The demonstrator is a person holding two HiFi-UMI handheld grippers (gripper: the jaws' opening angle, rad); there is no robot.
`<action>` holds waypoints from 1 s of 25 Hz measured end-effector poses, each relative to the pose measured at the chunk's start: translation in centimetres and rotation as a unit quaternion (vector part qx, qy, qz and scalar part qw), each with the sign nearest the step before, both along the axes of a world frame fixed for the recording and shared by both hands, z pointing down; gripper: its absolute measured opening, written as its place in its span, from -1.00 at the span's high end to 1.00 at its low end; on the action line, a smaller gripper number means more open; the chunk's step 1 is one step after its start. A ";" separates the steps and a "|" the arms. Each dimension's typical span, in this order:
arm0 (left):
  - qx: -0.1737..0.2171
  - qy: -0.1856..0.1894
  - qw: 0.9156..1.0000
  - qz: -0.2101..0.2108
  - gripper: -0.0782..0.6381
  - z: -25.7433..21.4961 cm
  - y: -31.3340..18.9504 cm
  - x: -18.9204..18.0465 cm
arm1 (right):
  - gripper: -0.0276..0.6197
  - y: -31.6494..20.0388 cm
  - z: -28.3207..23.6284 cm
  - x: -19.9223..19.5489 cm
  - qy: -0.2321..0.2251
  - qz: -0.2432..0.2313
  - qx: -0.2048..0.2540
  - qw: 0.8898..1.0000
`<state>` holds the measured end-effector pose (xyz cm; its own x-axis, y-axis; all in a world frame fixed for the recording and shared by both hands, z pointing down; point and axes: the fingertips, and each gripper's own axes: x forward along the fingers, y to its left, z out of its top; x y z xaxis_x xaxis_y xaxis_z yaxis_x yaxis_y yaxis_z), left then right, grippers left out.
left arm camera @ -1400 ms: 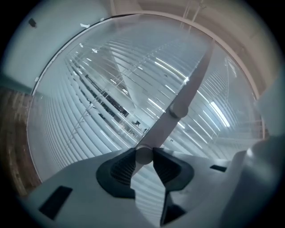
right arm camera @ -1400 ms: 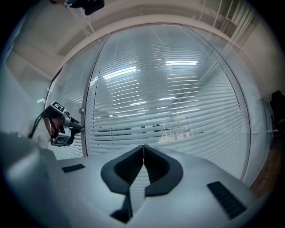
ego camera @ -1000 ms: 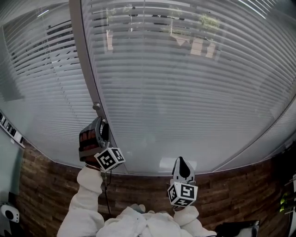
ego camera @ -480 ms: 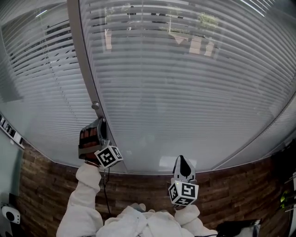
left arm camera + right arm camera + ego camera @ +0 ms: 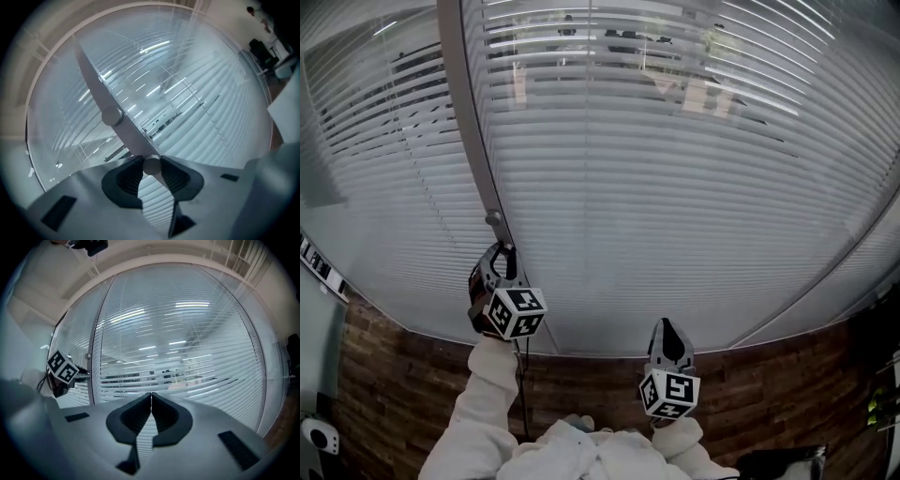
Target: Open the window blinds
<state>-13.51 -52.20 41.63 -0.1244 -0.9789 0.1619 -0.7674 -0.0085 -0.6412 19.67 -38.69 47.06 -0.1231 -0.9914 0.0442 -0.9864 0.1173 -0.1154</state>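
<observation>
Grey horizontal blinds (image 5: 675, 169) hang behind glass, their slats partly tilted so a room shows through near the top. A grey upright frame post (image 5: 473, 122) carries a round knob (image 5: 494, 217) and a second knob (image 5: 151, 165) lower down. My left gripper (image 5: 500, 253) points at the post, and its jaws have just been closing with the lower knob between them. They now press on it from both sides. My right gripper (image 5: 666, 328) hovers level in front of the blinds (image 5: 187, 348), shut with nothing in it.
A dark brick wall (image 5: 581, 375) runs below the window's lower frame. A thin cable (image 5: 517, 394) hangs down by my left sleeve. A small white device (image 5: 317, 431) sits at the lower left. A second blind panel (image 5: 384, 169) lies left of the post.
My left gripper has closed on the lower knob and rolled about its own axis. The slats have tilted further open, with more dark gaps near the top. The right gripper has not moved.
</observation>
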 end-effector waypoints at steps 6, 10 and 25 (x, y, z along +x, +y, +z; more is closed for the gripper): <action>-0.012 0.158 0.987 -0.001 0.43 -0.4 0.1 -0.4 | 0.87 -0.1 -0.2 -0.3 -0.001 -0.004 0.002 1.000; -0.012 0.206 0.979 -0.003 0.43 -0.6 0.0 -0.6 | 0.87 -0.2 -0.3 -0.4 -0.001 -0.005 0.004 1.000; 0.001 0.212 0.977 -0.006 0.43 -0.7 0.0 -0.5 | 0.87 0.2 -0.1 -0.2 -0.001 -0.003 0.000 1.000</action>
